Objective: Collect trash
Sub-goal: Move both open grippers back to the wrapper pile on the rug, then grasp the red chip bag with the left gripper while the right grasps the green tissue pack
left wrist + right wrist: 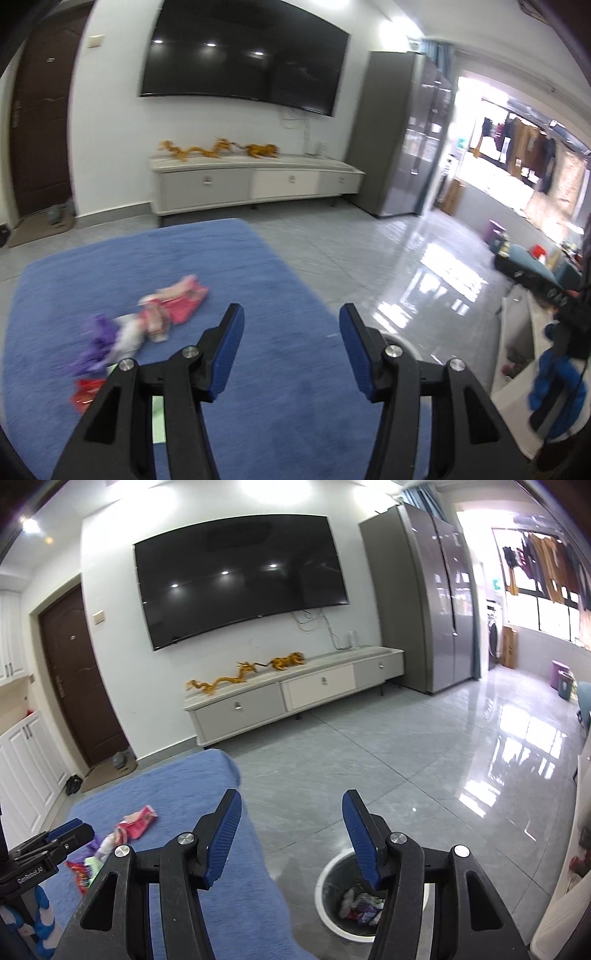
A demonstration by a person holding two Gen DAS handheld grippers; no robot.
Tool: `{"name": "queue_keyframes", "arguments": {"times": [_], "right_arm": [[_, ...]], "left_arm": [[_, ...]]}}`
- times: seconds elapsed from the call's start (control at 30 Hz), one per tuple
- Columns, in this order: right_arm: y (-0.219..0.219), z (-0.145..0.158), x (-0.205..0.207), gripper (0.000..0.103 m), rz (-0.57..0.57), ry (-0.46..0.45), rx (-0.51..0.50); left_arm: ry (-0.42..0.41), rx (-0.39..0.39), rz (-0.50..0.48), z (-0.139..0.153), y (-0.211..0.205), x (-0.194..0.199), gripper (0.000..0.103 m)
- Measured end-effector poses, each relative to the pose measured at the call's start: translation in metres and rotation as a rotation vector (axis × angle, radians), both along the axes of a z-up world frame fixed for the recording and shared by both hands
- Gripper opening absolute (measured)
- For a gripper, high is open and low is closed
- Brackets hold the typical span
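Several wrappers lie on a blue cloth surface (229, 266): a pink one (183, 304), a purple one (96, 343) and a red one (85, 397). My left gripper (291, 325) is open and empty, above the cloth to the right of the wrappers. My right gripper (291, 808) is open and empty, above the cloth's right edge and a white-rimmed bin (328, 919) on the floor with crumpled trash (360, 904) inside. The wrappers show in the right wrist view too, pink (136, 821) and red (78, 873), next to the left gripper (70, 830).
A low white TV cabinet (295, 698) with a gold dragon ornament (243, 674) stands against the far wall under a wall TV (240, 579). A tall grey cabinet (417, 602) is to the right. Glossy tiled floor (424, 760) lies between. A brown door (79, 679) is left.
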State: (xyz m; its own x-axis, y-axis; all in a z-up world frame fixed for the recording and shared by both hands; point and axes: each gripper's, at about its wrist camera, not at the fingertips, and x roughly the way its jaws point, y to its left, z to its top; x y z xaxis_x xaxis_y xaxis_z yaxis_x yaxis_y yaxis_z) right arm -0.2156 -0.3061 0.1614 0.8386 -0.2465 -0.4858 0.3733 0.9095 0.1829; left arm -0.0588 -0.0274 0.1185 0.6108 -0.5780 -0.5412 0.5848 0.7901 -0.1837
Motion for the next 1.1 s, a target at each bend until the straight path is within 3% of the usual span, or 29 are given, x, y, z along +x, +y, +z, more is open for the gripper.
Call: {"name": "queue_keyframes", "arguments": {"times": [0.23,0.43,0.97,1.1], "right_arm": [[0.031,0.007,0.009,0.055,0.070,0.000,-0.021],[0.047,-0.002,0.022,0.055,0.127,0.026,-0.003],[0.105,-0.040,0.082,0.055,0.286,0.152,0.023],[0.114,-0.048,0.095,0.055,0.311,0.179,0.024]], "left_arm": [[0.001,0.030,0.164,-0.027,0.087,0.011,0.052],[0.046,0.043,0.229,-0.056,0.132,0.025,0.052],[0.133,0.071,0.180,-0.104,0.127,0.066,0.052],[0.161,0.046,0.178,-0.114,0.134,0.074,0.051]]}}
